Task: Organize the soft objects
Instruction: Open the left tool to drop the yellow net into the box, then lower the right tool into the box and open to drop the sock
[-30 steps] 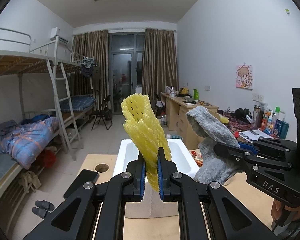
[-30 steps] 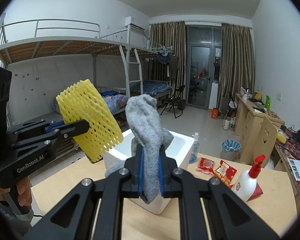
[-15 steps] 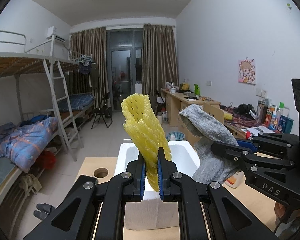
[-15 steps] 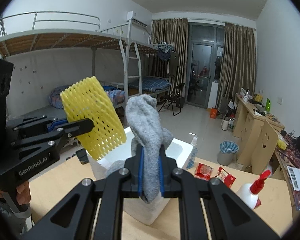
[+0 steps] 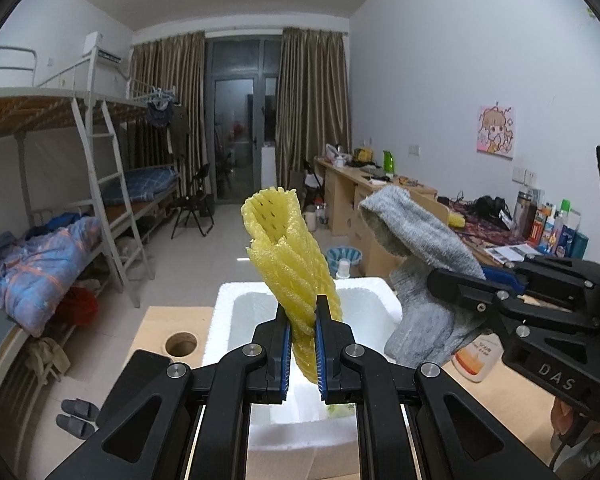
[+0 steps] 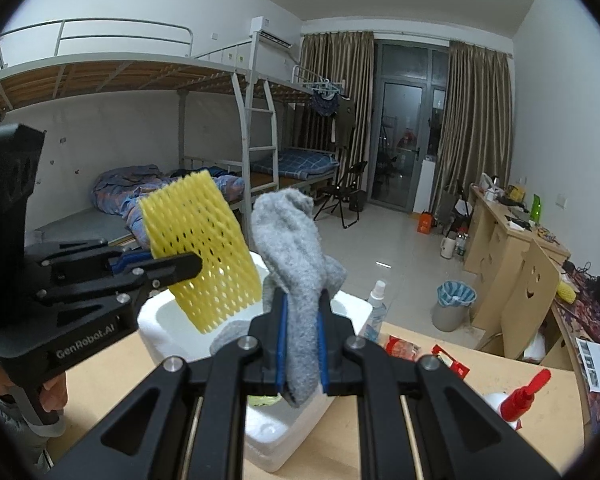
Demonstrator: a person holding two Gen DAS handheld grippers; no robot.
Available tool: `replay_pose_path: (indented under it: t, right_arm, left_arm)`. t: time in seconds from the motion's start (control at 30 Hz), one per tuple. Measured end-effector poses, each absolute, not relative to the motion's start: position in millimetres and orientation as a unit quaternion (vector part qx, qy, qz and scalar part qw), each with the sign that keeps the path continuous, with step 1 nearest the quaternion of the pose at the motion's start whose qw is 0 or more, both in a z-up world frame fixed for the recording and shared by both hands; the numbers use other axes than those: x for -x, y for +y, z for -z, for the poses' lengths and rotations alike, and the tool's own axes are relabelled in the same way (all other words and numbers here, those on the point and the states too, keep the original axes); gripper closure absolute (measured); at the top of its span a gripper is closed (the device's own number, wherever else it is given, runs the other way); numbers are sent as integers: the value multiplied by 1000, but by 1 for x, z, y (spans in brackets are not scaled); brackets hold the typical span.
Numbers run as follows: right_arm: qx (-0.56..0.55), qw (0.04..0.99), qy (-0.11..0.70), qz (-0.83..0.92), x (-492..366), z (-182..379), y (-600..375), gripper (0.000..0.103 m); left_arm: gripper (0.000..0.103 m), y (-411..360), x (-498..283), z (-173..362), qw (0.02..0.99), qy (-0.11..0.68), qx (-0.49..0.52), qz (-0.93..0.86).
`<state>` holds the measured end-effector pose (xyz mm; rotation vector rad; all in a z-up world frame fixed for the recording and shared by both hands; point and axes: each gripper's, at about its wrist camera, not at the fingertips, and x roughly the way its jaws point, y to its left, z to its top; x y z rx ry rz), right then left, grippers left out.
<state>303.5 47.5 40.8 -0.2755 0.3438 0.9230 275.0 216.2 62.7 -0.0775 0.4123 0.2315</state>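
Above the white foam box (image 5: 224, 312), left tongs (image 5: 301, 344) clench yellow foam netting (image 5: 288, 256), right tongs (image 6: 302, 350) a fuzzy grey sock (image 6: 296, 248).

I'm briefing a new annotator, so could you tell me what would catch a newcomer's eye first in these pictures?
The bright yellow foam net, clamped upright in the left gripper, stands out most, held above the white foam box on the table. Right beside it, the right gripper is shut on a grey sock over the same box. Behind them are bunk beds.
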Motion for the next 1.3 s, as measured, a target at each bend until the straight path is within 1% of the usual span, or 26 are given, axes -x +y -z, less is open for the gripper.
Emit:
replay_pose_path:
  t: [0.4,0.47,0.5,0.53,0.57,0.6,0.63,0.7,0.8,0.93,1.3]
  right_arm:
    - [135,872,186,-433,-319,-33,59,87]
    - [134,871,191,-432,-320,-31,60,87]
    - [134,871,192,-431,-322,-31,61,87]
    - [135,872,192,-430,-322,-32,61,87]
    - [137,872,191,-430,-322,-33,62,87]
    - [137,873,189,-429,-322,-33,61,87]
    - [137,874,188,-428,-322,-35,61,87]
    - [136,875,186,-426,-323,-38,62,87]
    - [133,877,184,-424,-323,-39,60,87]
    - [134,876,186,-424,-323,-39,60,87]
    - [134,871,193,-433,-327,-37,63,87]
  left_arm:
    - [92,230,-317,-33,960,254,58,-99]
    - [86,231,-320,-30,959,259,57,-101]
    - [73,232,-319,-30,959,259,57,-102]
    - [53,232,-319,-29,959,259,57,-104]
    - [41,232,-318,-29,959,257,57,-106]
    - [26,233,-316,-30,960,251,59,-108]
    - [18,233,-313,-31,962,242,61,-112]
    - [15,232,-309,-32,963,236,54,-119]
    - [14,232,-307,-31,963,233,53,-122]
    - [10,232,-307,-30,963,235,49,-126]
    - [10,240,-281,-39,965,206,40,-155]
